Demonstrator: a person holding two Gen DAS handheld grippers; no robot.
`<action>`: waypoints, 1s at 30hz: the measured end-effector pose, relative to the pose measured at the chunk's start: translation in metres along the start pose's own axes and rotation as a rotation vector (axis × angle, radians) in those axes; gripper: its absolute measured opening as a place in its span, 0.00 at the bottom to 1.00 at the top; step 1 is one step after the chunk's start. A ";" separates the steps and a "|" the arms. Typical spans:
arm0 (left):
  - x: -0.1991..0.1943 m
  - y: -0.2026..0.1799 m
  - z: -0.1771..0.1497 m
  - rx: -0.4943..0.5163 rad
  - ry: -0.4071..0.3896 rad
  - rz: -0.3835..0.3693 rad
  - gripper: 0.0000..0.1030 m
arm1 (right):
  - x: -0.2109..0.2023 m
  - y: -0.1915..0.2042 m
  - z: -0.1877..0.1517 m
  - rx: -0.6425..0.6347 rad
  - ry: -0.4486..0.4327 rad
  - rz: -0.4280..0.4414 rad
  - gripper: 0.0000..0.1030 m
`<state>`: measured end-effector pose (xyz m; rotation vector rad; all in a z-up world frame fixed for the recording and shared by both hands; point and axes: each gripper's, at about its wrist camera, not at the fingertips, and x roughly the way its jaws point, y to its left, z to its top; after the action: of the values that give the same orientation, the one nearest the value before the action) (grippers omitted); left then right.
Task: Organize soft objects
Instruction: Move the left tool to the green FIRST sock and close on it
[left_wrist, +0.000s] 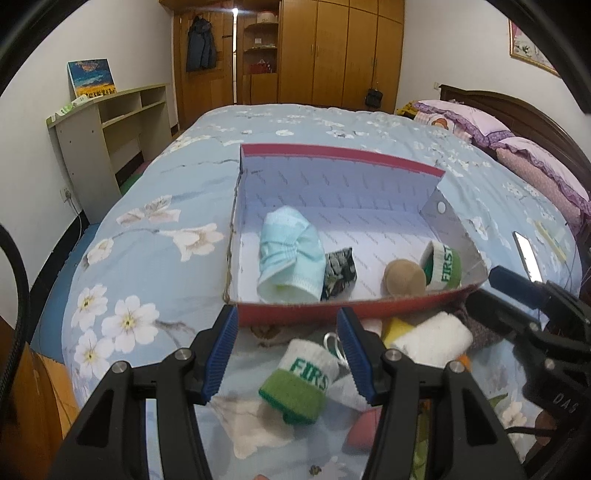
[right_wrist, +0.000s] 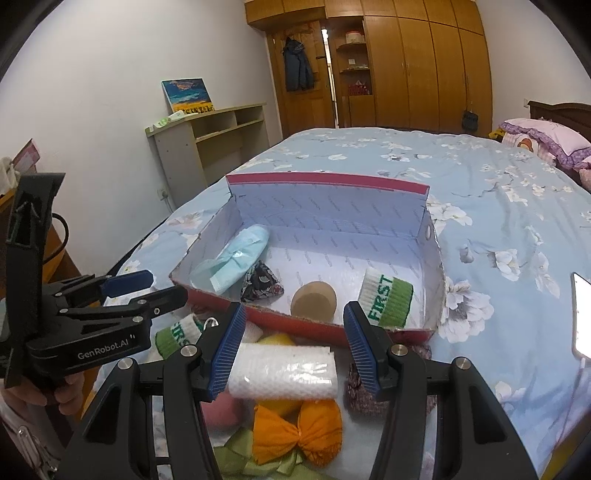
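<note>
An open red box (left_wrist: 332, 308) (right_wrist: 325, 328) lies on the bed. In it are a light blue sock (left_wrist: 288, 258) (right_wrist: 236, 258), a dark patterned pouch (left_wrist: 338, 271) (right_wrist: 260, 282), a tan round object (left_wrist: 404, 277) (right_wrist: 314, 299) and a green and white "FIRST" wristband (left_wrist: 445, 266) (right_wrist: 389, 297). A second "FIRST" wristband (left_wrist: 299, 380) (right_wrist: 177, 334) lies in front of the box, under my open left gripper (left_wrist: 286, 356) (right_wrist: 136, 288). My open right gripper (right_wrist: 295, 350) (left_wrist: 517, 291) hovers over a white roll (right_wrist: 282, 373) (left_wrist: 432, 341).
An orange bow (right_wrist: 299, 432), a green ribbon (right_wrist: 251, 458), a pink ball (right_wrist: 223, 410), a yellow item (right_wrist: 277, 339) and a dark knitted piece (right_wrist: 364, 398) lie in front of the box. A phone (right_wrist: 583, 314) (left_wrist: 528, 254) lies to the right. Pillows (left_wrist: 517, 147) are far right.
</note>
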<state>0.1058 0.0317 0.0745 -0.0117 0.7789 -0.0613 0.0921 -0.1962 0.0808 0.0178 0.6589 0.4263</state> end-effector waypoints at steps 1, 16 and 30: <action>0.000 0.000 -0.002 -0.001 0.004 -0.002 0.57 | -0.002 0.000 -0.002 -0.001 0.001 -0.002 0.55; 0.006 0.002 -0.032 -0.023 0.064 -0.035 0.57 | -0.019 -0.001 -0.020 0.024 0.041 0.014 0.55; 0.019 0.009 -0.044 -0.069 0.111 -0.069 0.50 | -0.023 -0.004 -0.040 0.032 0.098 -0.002 0.55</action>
<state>0.0889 0.0404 0.0295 -0.1011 0.8915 -0.1009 0.0532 -0.2140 0.0619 0.0273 0.7620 0.4167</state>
